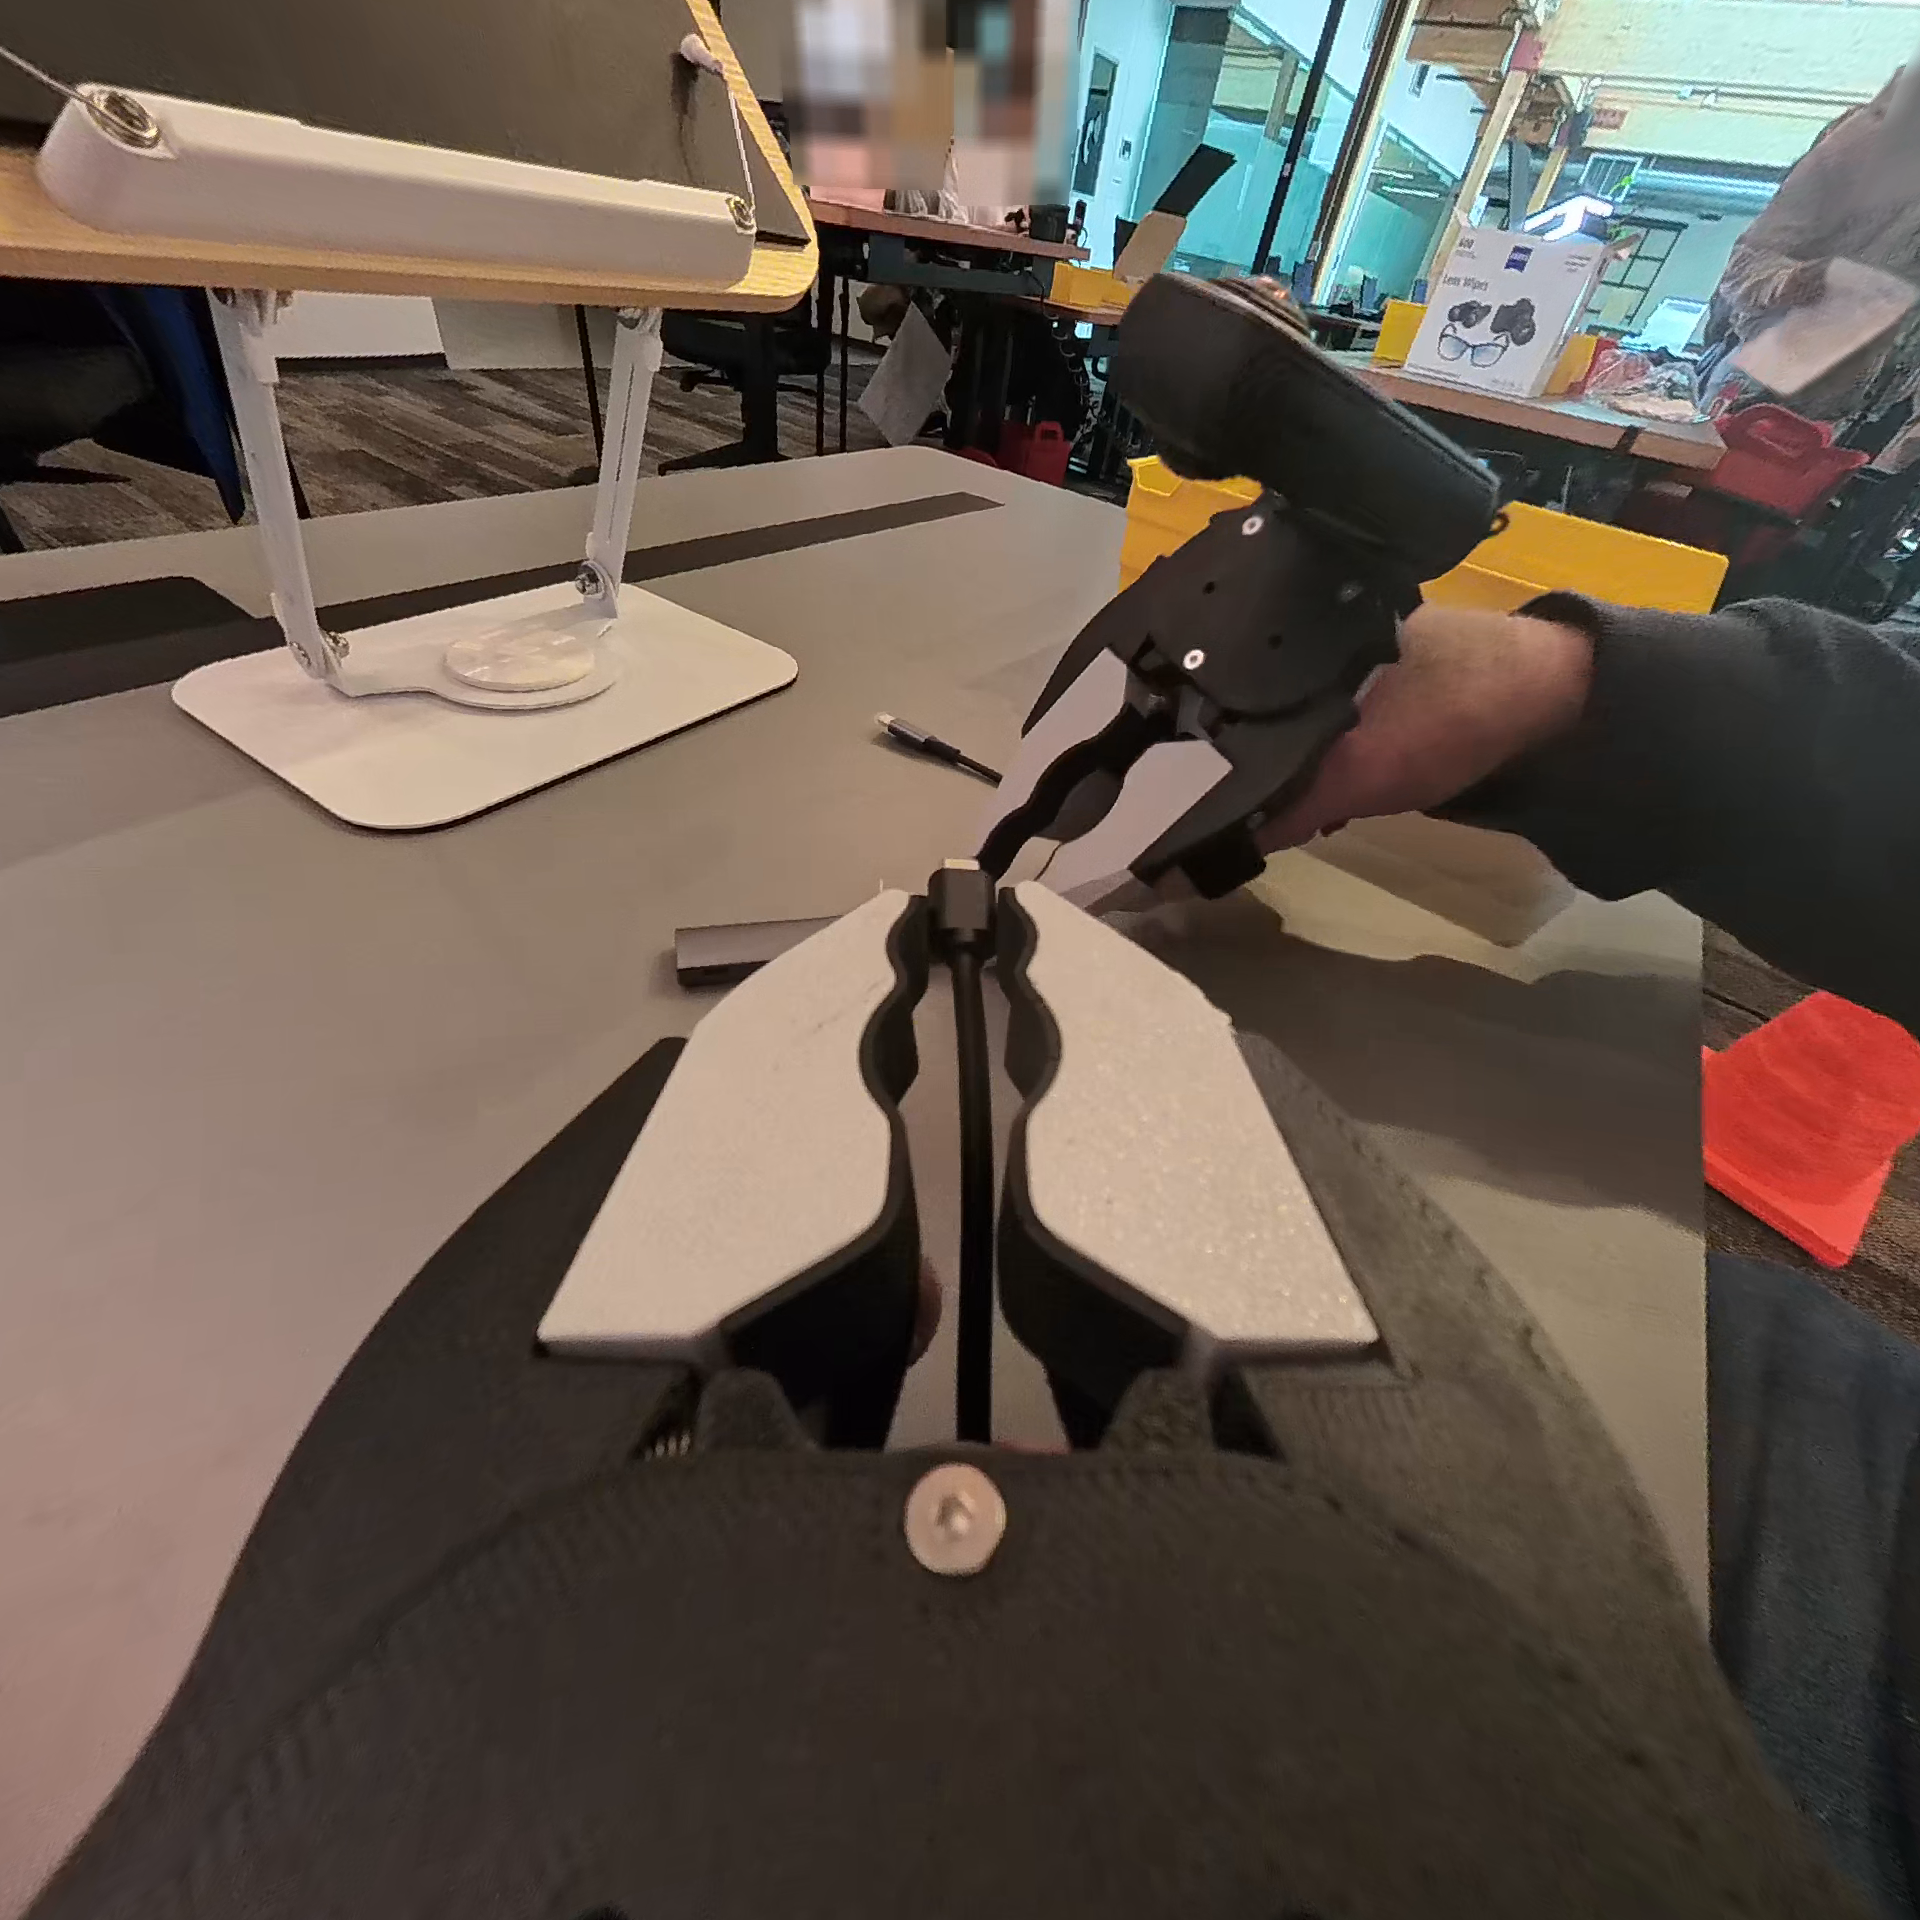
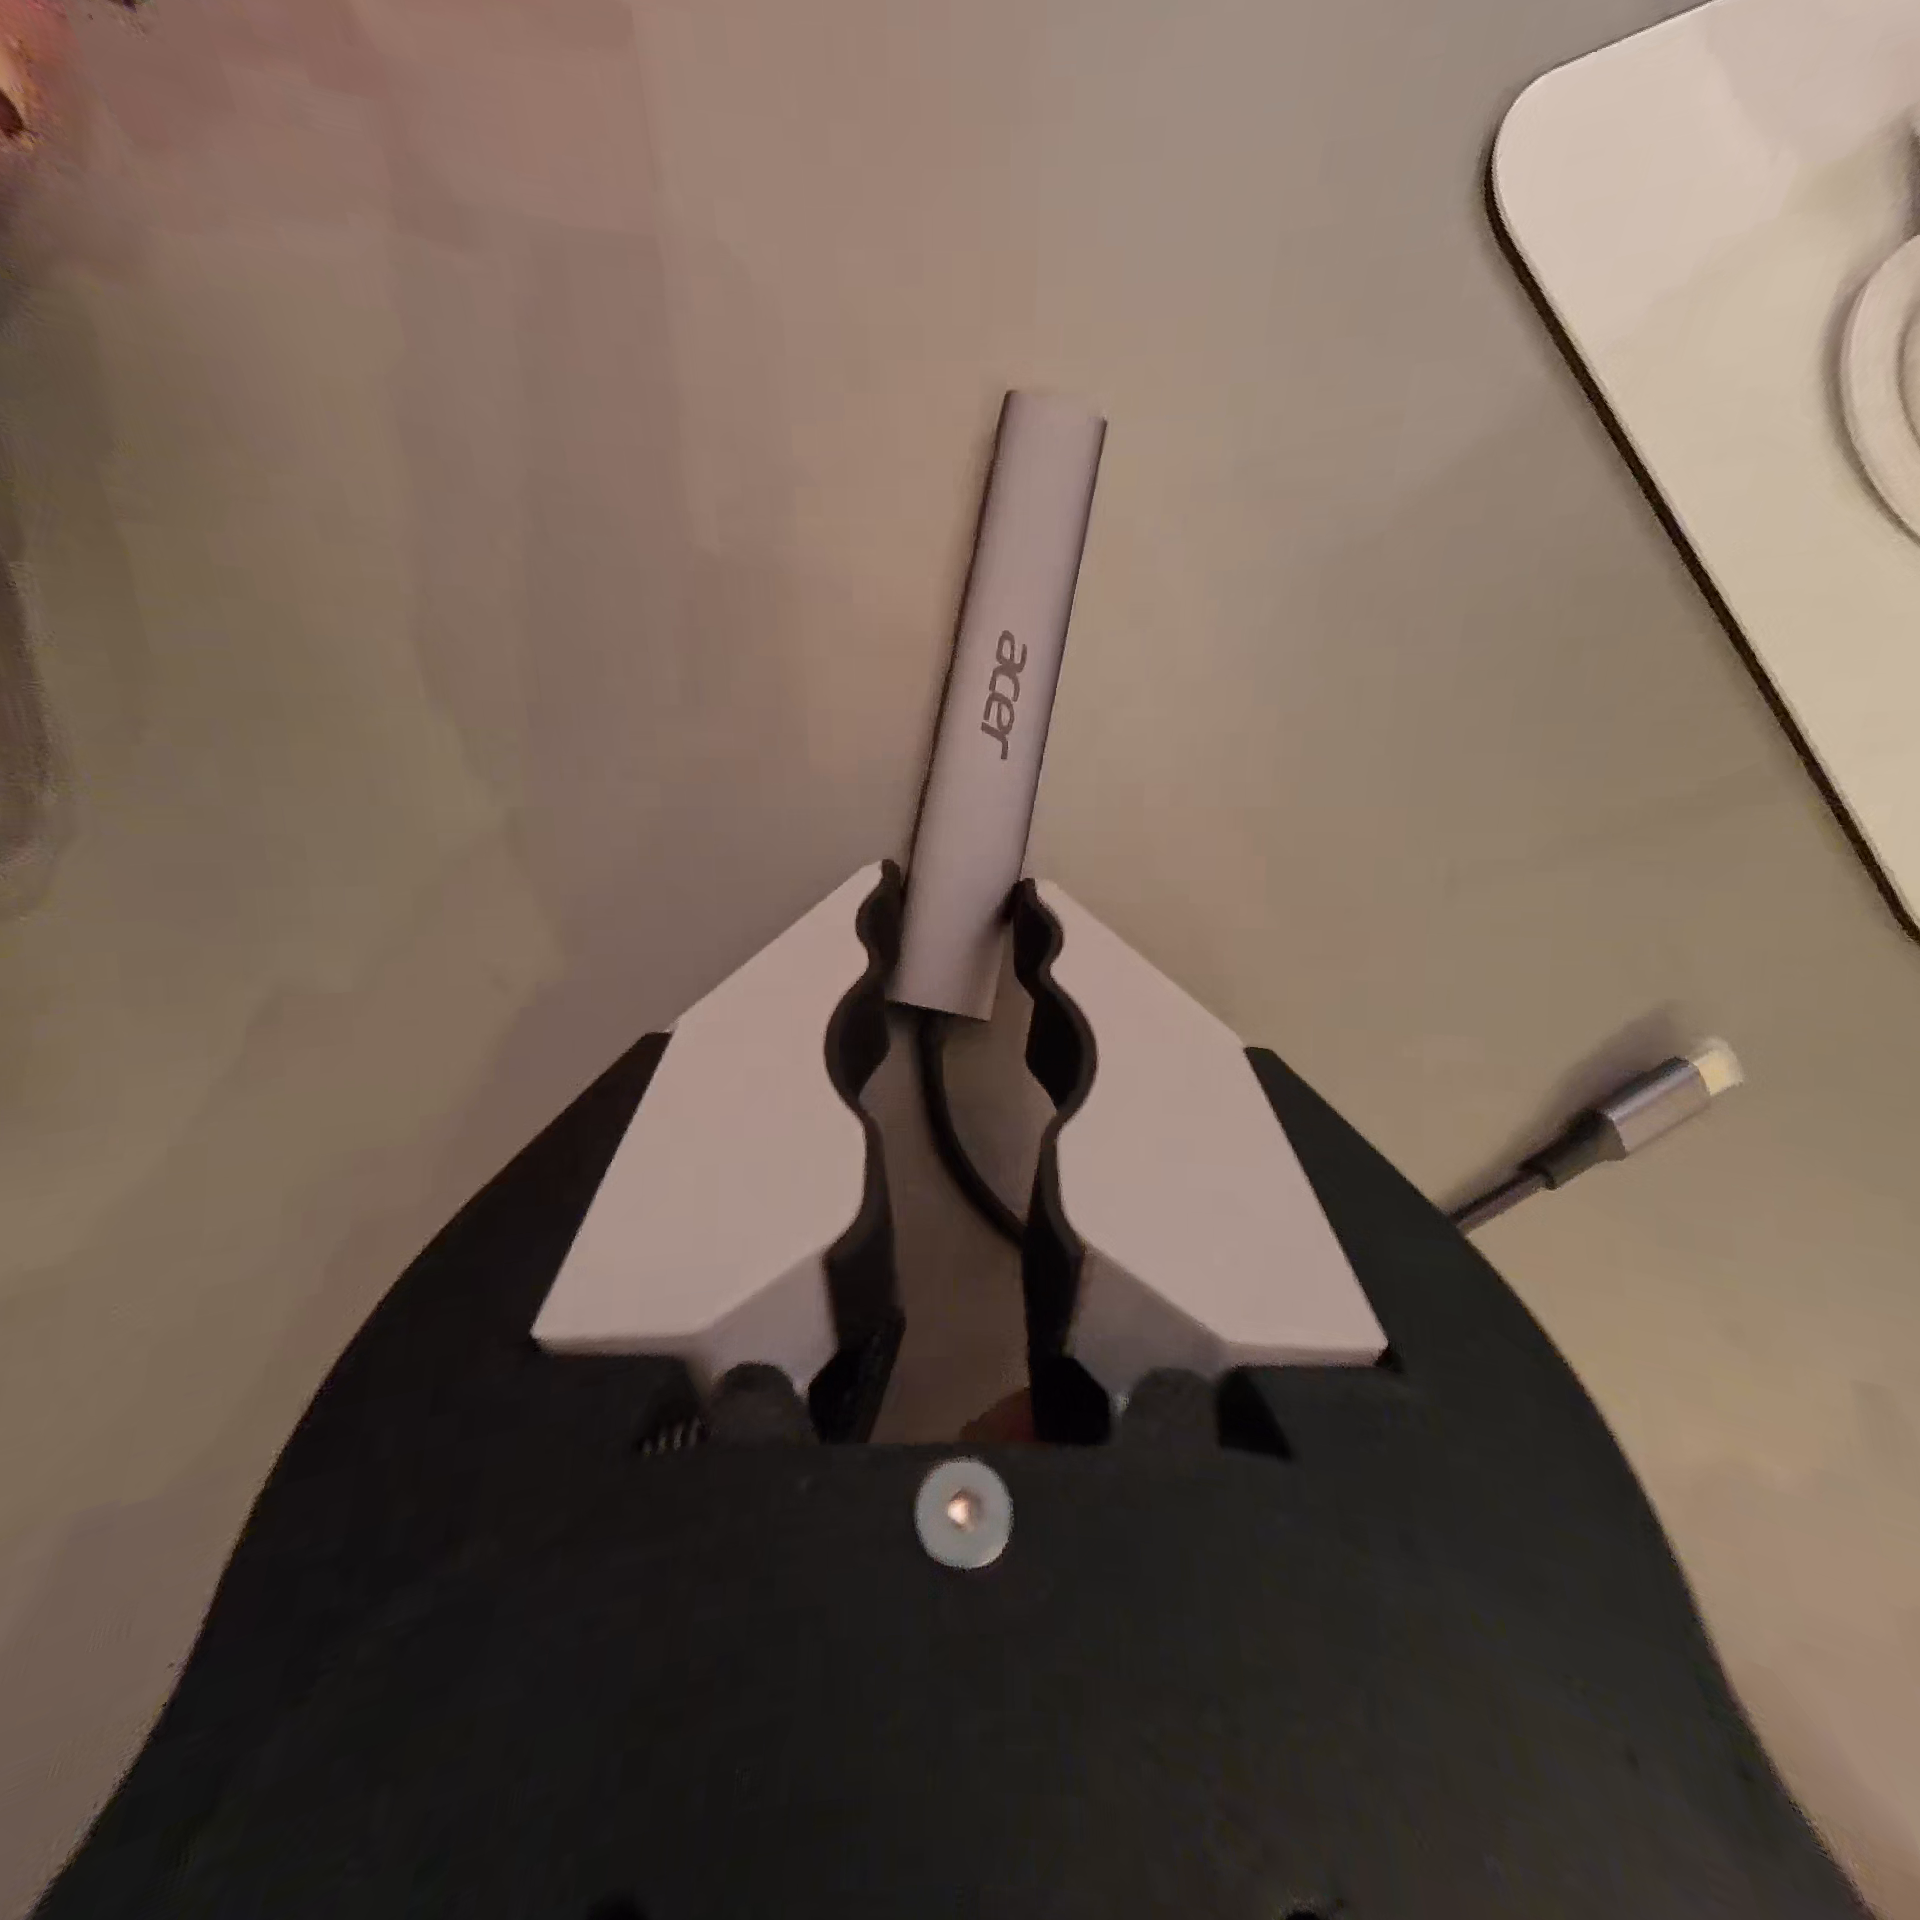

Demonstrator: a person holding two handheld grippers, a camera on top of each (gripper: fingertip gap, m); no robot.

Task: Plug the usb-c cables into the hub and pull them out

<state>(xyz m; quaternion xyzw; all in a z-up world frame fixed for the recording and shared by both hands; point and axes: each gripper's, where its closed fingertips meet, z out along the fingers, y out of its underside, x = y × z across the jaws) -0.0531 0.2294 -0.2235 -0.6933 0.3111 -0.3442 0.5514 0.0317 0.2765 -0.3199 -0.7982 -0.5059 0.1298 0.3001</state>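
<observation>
My left gripper (image 1: pixel 961 902) is shut on the black plug of a usb-c cable (image 1: pixel 968 1091), whose metal tip points forward just past the fingertips. The cable runs back between the fingers. The slim grey hub (image 2: pixel 997 665) lies flat on the grey table. My right gripper (image 2: pixel 951 906) is shut on the hub's near end, one fingertip on each side. In the left wrist view the hub (image 1: pixel 743 951) shows just left of my left fingertips, with the right gripper (image 1: pixel 1060 873) angled down behind them. The hub's own short lead ends in a grey plug (image 2: pixel 1647 1107) lying loose on the table.
A white stand with a flat base (image 1: pixel 468 727) carries a wooden board at the left; its base corner (image 2: pixel 1714 364) lies right of the hub. A hand (image 1: pixel 1455 727) holds the right gripper. A red object (image 1: pixel 1808 1132) and yellow bins (image 1: pixel 1579 561) sit beyond the table's right edge. Tip to tip, the grippers are about 15 cm apart.
</observation>
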